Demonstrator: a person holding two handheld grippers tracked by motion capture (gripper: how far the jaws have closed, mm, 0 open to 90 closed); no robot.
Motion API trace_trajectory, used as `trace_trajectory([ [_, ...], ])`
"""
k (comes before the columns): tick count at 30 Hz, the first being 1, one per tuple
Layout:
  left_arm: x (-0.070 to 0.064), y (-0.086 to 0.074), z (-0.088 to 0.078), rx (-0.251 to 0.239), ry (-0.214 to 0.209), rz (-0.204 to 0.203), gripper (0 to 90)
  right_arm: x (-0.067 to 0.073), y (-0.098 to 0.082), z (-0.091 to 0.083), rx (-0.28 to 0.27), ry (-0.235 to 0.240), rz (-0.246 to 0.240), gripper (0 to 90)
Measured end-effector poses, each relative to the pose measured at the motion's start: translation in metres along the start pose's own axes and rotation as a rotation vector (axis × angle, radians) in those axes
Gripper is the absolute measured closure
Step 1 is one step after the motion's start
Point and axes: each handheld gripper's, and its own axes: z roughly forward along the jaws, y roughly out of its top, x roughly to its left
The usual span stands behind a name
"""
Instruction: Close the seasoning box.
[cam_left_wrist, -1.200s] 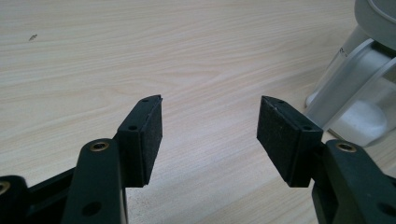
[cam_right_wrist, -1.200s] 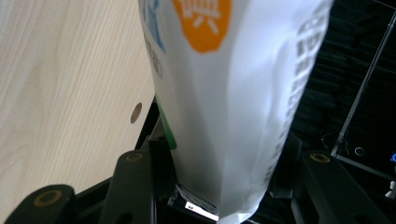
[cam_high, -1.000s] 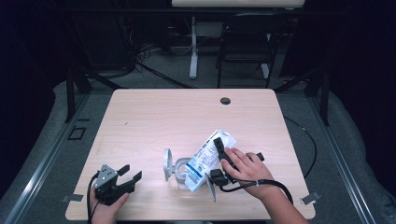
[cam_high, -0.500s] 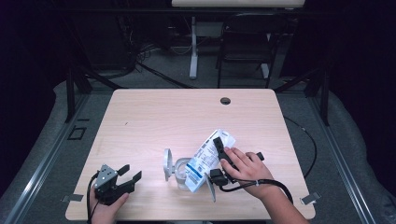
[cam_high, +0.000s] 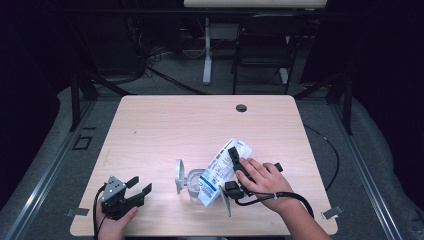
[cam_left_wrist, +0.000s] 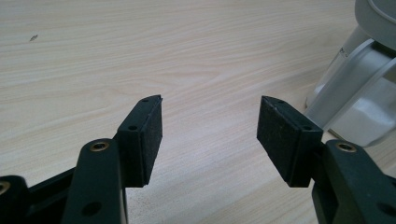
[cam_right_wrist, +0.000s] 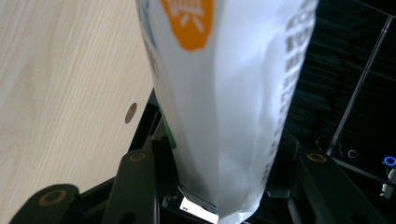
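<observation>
High view: a person at a pale wooden table (cam_high: 165, 125) works a two-jaw tool in each hand. The right gripper (cam_high: 231, 170), at the near right of the tabletop, clamps a white printed pouch (cam_high: 220, 170) across its middle; the pouch lies tilted, its lower end tipped into a clear glass jar (cam_high: 192, 185) whose hinged lid (cam_high: 178, 175) stands open on the jar's left. The right hand (cam_high: 262, 180) wraps the tool's body, its cable looping toward the table's near edge. The left gripper (cam_high: 142, 185) rests low at the near left corner, well apart from the jar, jaws spread with nothing between them. A round cable hole (cam_high: 241, 107) marks the far side of the tabletop, and a dark chair (cam_high: 260, 55) stands on the floor beyond.

Left gripper view: two black pads (cam_left_wrist: 148, 140) stand wide apart above bare wood grain, gripping nothing. The jar (cam_left_wrist: 359, 93) with its pale lid fitting shows at the right edge, clear of the jaws.

Right gripper view: the pouch (cam_right_wrist: 224, 102), white with an orange badge and fine print, rises between the two jaws. Both pads press its sides near the bottom end, and the jaws have just been closing slightly on it. The table (cam_right_wrist: 60, 84) lies to the left, with dark floor to the right.
</observation>
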Motion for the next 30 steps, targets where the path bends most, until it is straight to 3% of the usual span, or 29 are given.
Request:
trace_trajectory([
  [4,-0.0001,-0.0001,0.0001,-0.006,0.001,-0.002,40.9,-0.0018,0.0009,-0.0018,0.022,0.000,-0.016,57.3],
  [30,0.0012,-0.0002,-0.0005,0.006,0.000,0.006,40.9,-0.0028,0.0007,-0.0012,0.002,-0.005,0.004,58.5],
])
